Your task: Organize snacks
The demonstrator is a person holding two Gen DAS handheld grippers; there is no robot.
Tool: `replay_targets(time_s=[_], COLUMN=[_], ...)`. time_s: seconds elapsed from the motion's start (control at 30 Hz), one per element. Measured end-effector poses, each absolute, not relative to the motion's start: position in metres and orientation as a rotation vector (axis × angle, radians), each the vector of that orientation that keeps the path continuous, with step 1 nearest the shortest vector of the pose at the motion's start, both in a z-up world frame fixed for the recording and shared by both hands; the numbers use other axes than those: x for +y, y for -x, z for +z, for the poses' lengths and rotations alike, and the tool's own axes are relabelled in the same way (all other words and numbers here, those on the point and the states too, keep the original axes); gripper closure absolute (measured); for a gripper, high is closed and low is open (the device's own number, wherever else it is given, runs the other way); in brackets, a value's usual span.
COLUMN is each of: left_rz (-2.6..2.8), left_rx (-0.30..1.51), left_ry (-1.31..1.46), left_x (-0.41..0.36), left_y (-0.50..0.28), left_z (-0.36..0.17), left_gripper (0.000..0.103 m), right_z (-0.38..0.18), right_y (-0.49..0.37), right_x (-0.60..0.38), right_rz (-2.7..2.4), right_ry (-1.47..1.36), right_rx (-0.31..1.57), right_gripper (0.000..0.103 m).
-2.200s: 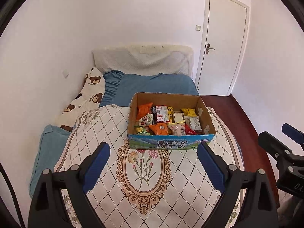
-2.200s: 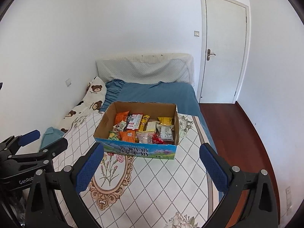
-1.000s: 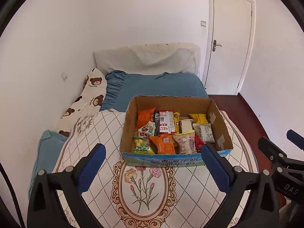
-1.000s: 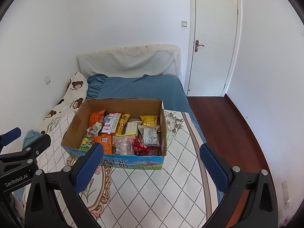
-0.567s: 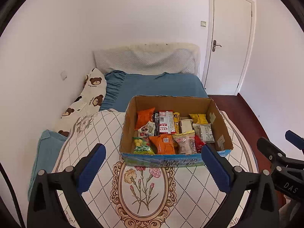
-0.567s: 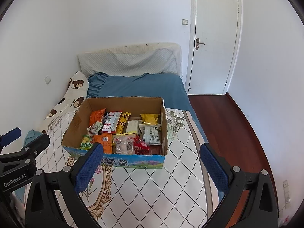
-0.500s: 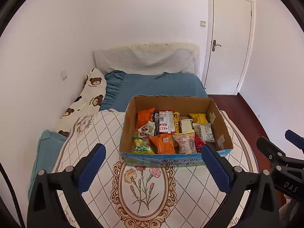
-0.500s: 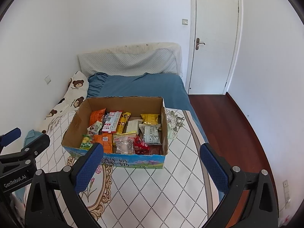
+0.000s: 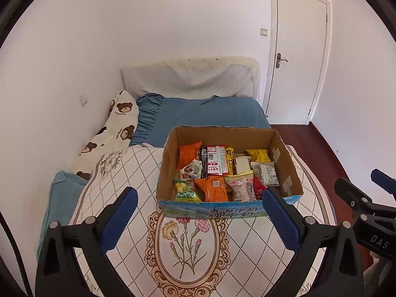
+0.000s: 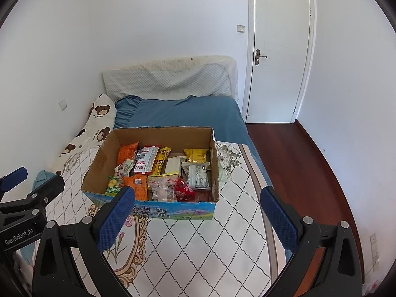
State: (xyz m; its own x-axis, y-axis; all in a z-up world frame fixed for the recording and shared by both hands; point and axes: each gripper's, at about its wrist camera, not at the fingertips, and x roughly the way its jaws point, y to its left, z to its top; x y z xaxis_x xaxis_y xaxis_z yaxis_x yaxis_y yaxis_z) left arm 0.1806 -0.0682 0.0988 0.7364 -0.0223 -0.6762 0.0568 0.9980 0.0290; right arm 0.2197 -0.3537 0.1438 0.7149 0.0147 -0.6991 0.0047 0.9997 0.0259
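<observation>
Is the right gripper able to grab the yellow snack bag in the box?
Probably yes. The right gripper is open, the cardboard box has no lid, and the yellow snack bag lies uncovered near the back, on the right.

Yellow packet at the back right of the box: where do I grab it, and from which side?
Take the yellow packet by its upper crimped edge, coming straight down from above with the right gripper. It lies flat near the cardboard box right wall, so a sideways approach looks blocked.
</observation>
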Motion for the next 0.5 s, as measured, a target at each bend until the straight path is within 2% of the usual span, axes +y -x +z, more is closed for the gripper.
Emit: replay_targets(time_s=[0.5], left_rz=[-0.032], left_rx=[0.744], left_ry=[-0.055], left_x=[-0.0662], left_y=[-0.1776], left_z=[0.0983], left_gripper=[0.0], right_z=[0.1425], right_y=[-0.2165], right_x=[-0.3527], right_rz=[0.018], right_ry=[-0.028], right_rx=[0.783], right_gripper=[0.0])
